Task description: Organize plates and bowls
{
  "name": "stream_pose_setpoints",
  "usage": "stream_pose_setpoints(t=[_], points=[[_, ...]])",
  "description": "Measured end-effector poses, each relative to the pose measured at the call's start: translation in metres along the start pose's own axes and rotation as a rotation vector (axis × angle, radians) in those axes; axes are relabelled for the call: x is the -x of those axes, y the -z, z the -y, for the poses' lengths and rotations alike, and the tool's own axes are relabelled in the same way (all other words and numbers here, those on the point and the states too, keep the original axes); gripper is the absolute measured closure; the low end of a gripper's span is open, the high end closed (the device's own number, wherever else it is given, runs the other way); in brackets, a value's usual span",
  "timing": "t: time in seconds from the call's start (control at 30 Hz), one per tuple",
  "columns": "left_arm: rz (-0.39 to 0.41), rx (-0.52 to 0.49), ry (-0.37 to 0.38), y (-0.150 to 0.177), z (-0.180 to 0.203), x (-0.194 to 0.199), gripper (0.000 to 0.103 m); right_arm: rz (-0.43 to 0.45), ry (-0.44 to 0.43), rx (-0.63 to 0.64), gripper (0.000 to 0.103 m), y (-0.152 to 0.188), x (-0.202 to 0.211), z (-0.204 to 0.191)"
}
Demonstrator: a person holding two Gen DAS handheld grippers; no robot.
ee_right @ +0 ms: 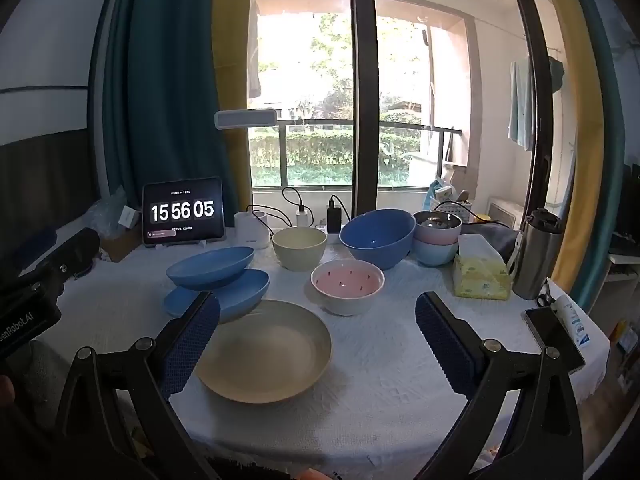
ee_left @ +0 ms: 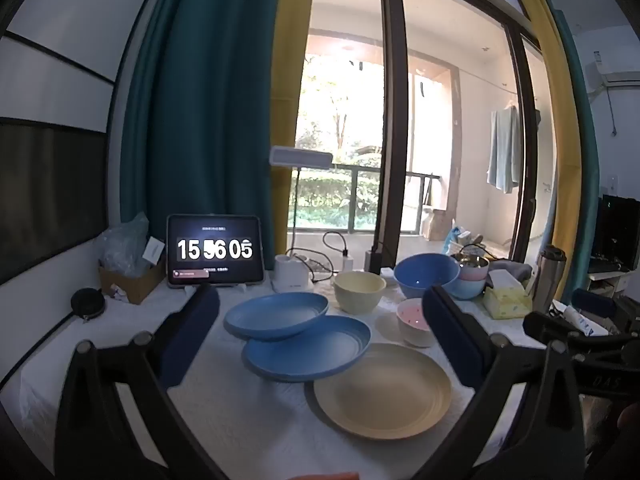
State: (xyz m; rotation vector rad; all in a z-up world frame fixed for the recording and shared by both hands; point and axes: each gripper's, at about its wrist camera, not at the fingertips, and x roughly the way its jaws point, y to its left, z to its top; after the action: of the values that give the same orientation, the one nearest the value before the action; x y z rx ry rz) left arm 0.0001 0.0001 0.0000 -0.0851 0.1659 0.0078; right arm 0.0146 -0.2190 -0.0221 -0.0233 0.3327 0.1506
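On the white-clothed table (ee_right: pixel 360 380) lies a beige plate (ee_left: pixel 382 390) (ee_right: pixel 266 352) at the front. Two blue plates overlap behind it, the upper one (ee_left: pixel 276 314) (ee_right: pixel 210 266) tilted on the lower one (ee_left: pixel 308 346) (ee_right: pixel 240 294). Further back stand a pale yellow bowl (ee_left: pixel 359 290) (ee_right: pixel 299 247), a large blue bowl (ee_left: pixel 426 274) (ee_right: pixel 378 236) and a pink-lined white bowl (ee_left: pixel 412 320) (ee_right: pixel 347 286). My left gripper (ee_left: pixel 320 312) is open above the blue plates, holding nothing. My right gripper (ee_right: pixel 318 312) hangs open over the beige plate's far edge, empty.
A tablet clock (ee_right: pixel 183 211) stands at the back left, with a white cup (ee_right: pixel 251 229) and chargers beside it. Stacked pink and light blue bowls (ee_right: pixel 436 238), a yellow tissue pack (ee_right: pixel 482 276), a steel flask (ee_right: pixel 536 252) and a phone (ee_right: pixel 554 338) fill the right side.
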Motion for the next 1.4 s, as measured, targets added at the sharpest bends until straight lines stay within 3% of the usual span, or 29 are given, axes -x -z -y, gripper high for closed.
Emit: stream_pose_setpoints(t=[1.1,1.4], points=[[0.013,0.003,0.004,-0.0002,0.0009,0.0015,0.001,-0.002,-0.001,-0.006,0.002,0.0004,-0.0005,0.0007],[-0.028,-0.001,0.017,0.0076,0.0032,-0.0016,0.001,-0.016,-0.002,0.006,0.002,0.0037,-0.0050,-0.0030]])
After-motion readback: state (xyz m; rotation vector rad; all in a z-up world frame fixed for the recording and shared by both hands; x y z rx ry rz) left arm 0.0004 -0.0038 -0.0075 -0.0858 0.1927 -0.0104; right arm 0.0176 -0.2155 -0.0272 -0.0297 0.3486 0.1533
